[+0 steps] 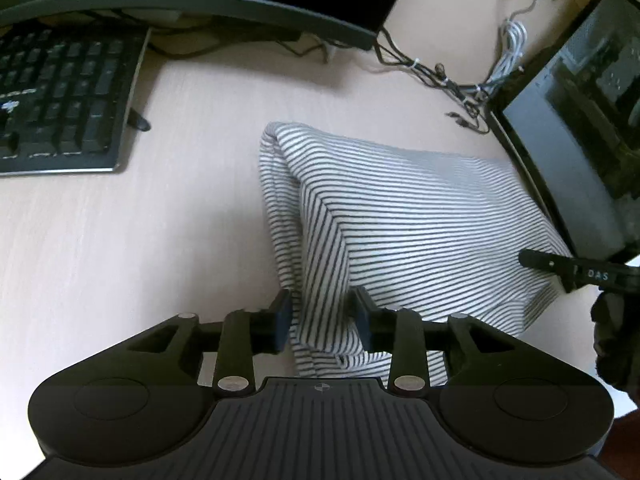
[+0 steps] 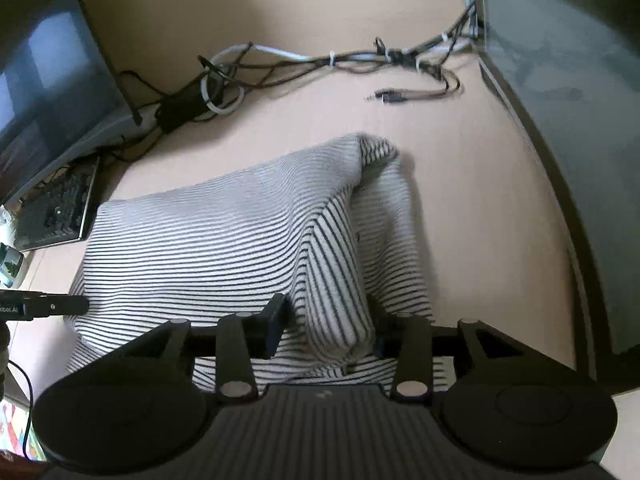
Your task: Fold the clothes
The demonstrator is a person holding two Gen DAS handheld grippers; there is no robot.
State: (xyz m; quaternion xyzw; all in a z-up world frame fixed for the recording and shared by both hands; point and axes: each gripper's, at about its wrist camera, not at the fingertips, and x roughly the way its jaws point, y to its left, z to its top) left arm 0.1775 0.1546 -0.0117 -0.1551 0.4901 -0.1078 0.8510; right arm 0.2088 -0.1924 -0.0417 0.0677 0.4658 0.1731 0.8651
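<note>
A black-and-white striped garment [image 1: 400, 220] lies partly lifted on the light wooden desk [image 1: 140, 240]. My left gripper [image 1: 322, 316] is shut on a bunched edge of it at its near left side and holds it up. In the right wrist view the same striped garment [image 2: 224, 240] hangs like a tent. My right gripper [image 2: 328, 326] is shut on a fold of its near right edge. The right gripper's tip [image 1: 560, 266] shows at the far right of the left wrist view; the left gripper's tip [image 2: 52, 306] shows at the left of the right wrist view.
A black keyboard [image 1: 60, 100] lies at the left, under a curved monitor base [image 1: 200, 4]. A dark computer case [image 1: 580, 120] stands at the right, also in the right wrist view [image 2: 560, 100]. Bundled cables [image 2: 320, 60] and a power brick [image 2: 180, 106] lie behind the garment.
</note>
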